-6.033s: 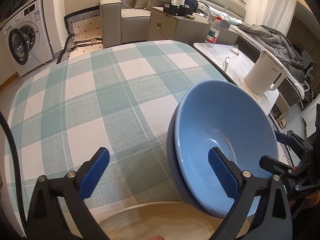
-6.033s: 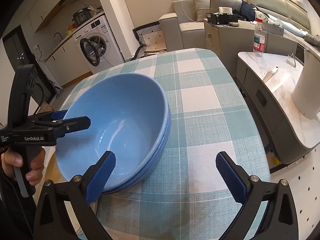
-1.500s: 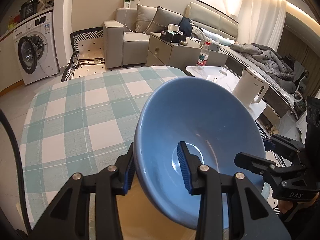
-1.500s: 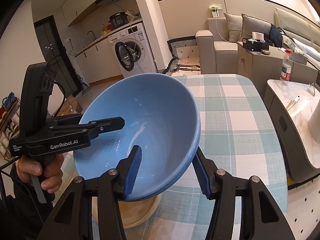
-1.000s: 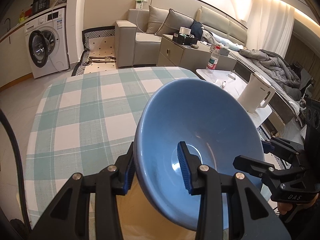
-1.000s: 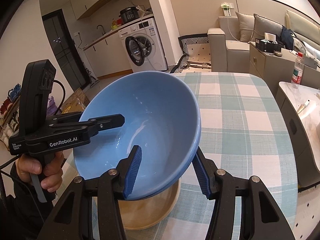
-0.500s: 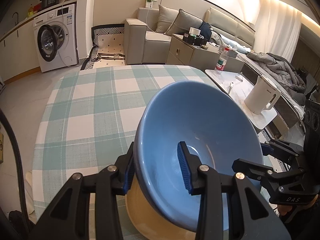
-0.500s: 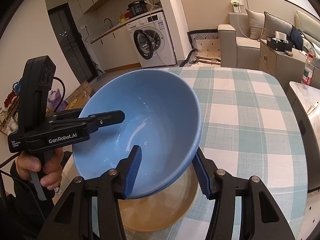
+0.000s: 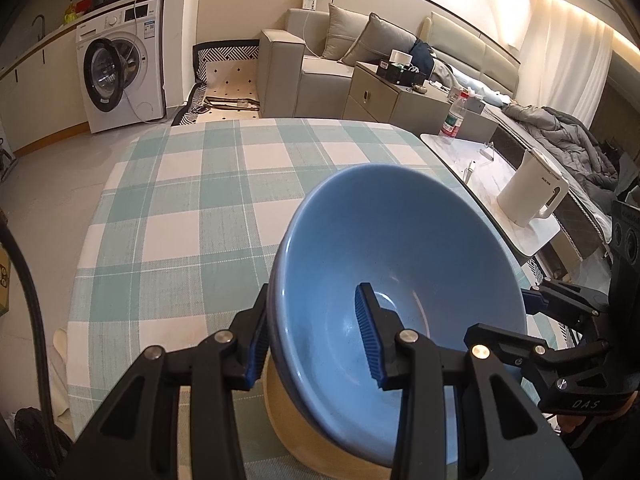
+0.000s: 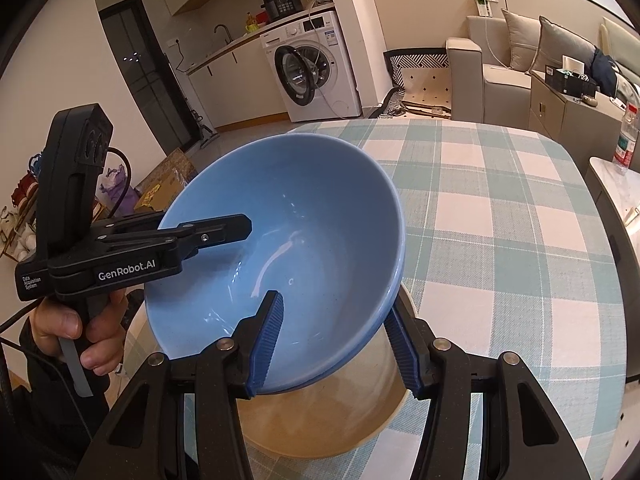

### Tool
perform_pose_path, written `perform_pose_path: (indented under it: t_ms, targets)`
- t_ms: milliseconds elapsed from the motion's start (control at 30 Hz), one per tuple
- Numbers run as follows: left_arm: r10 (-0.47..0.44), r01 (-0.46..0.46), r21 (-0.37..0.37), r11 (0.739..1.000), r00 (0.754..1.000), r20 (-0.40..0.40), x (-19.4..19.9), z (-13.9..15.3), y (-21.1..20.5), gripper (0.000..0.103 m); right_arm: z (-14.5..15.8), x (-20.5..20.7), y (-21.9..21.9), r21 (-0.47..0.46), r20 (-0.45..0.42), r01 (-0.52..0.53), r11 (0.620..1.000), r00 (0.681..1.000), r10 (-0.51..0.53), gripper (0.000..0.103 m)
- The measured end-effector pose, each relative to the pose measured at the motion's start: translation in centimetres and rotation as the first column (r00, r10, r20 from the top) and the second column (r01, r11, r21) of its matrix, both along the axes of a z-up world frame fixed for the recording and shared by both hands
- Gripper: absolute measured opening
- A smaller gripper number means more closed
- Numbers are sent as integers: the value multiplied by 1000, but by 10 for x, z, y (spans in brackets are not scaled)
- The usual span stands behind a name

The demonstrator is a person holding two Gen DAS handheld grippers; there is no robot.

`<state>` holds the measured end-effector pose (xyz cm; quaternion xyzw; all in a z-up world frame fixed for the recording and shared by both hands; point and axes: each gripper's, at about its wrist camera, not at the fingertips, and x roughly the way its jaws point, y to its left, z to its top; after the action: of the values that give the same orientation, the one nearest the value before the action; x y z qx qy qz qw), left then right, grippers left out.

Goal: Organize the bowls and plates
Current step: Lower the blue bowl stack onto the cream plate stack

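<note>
Two stacked blue bowls (image 9: 400, 264) (image 10: 312, 240) hang tilted just above a cream bowl (image 9: 296, 416) (image 10: 320, 420) on the checked table (image 9: 180, 220). Whether the stack touches the cream bowl I cannot tell. My left gripper (image 9: 312, 320) is shut on the stack's near rim, one pad inside and one outside. My right gripper (image 10: 334, 320) is shut on the opposite rim the same way. Each gripper shows in the other's view: the left gripper (image 10: 224, 232) held by a hand (image 10: 80, 332), the right gripper (image 9: 536, 308) at the stack's far side.
A white kettle (image 9: 532, 196) and a water bottle (image 9: 454, 120) stand on a marble counter right of the table. A washing machine (image 9: 116, 76) and a sofa (image 9: 312, 68) lie beyond the table's far edge. The checked cloth (image 10: 500, 260) beside the bowls is bare.
Six seconds ago both grippers stood open around the blue stack on the table. They have since shut on its rim and carried it over the cream bowl, sinking slightly in the last second.
</note>
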<state>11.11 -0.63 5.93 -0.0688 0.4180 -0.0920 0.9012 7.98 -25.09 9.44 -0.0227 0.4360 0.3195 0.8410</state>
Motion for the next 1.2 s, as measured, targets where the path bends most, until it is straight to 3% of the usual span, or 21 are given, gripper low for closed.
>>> perform_pose_path:
  t_ms: [800,1200]
  targets:
    - [17,-17,-2,1000,997,-79,-1,-29,3,38,-10,4,8,-29,-44,-5,1000,999,3,54]
    - [22,-22,4,1000,997,-67,9,-31,6,38,-8,11,11,-22,-17,-1,1000,1000,1,54]
